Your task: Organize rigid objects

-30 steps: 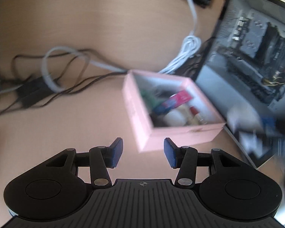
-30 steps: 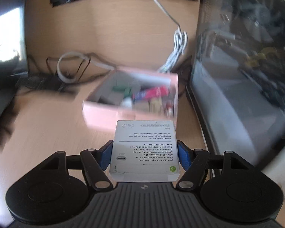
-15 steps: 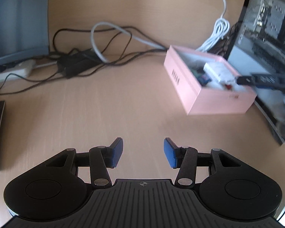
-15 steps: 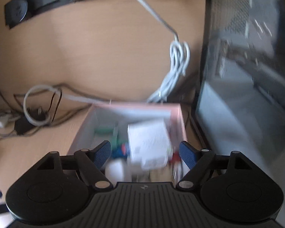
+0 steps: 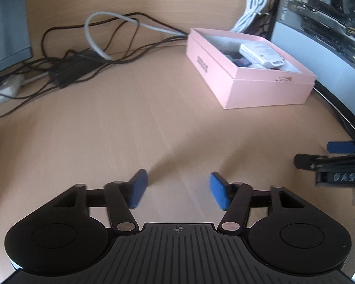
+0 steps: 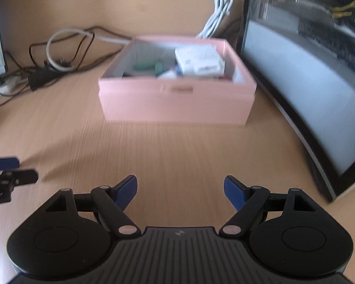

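Observation:
A pink open box stands on the wooden desk, also in the right wrist view. A white cable package lies inside on top of other small items; it shows in the right wrist view too. My left gripper is open and empty, low over bare desk, well short of the box. My right gripper is open and empty, pulled back in front of the box. Each gripper shows at the edge of the other's view.
A tangle of black and grey cables and a power brick lie at the back left. A coiled white cable lies behind the box. A curved monitor stands at the right. Another screen stands at the far left.
My right gripper opened over the box, left the white package inside, then drew back. My left gripper also drew back from the box.

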`<state>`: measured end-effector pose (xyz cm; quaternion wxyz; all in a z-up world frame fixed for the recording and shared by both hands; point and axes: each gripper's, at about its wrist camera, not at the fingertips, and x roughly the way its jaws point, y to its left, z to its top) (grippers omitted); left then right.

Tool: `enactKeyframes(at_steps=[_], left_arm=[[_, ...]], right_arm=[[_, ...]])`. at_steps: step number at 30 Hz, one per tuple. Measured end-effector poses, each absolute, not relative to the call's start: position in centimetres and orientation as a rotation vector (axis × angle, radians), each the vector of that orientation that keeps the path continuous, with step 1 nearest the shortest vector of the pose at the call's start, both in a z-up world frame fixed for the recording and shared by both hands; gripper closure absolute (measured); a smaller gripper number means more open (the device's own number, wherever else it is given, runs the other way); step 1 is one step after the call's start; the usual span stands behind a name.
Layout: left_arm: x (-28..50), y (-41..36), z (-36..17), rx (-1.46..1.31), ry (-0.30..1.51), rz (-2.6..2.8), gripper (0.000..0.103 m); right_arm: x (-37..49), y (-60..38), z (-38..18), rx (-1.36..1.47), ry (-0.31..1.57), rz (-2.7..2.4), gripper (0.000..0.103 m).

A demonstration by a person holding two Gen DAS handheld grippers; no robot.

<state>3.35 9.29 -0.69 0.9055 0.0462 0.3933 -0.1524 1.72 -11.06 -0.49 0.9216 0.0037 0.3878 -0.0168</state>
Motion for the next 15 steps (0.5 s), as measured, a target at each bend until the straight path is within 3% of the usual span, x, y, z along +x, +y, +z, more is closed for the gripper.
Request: enactKeyframes(at_steps=[3, 8, 15], left_arm=[[3.2, 8.2, -1.1, 0.117, 0.798, -0.324, 0.015], [3.1, 7.0, -1.7, 0.103, 0.731, -0.243, 0.014], [3.8, 6.3, -2.3, 0.101, 0.662, -0.208, 0.014]], right_arm=[[1.6, -11.0, -1.3, 0.028, 0.788, -0.083, 0.013], [2.0, -11.4, -1.8, 0.043, 0.761, -0.132, 0.001], [2.7, -11.7, -2.5, 0.068, 0.691, -0.099, 0.000]])
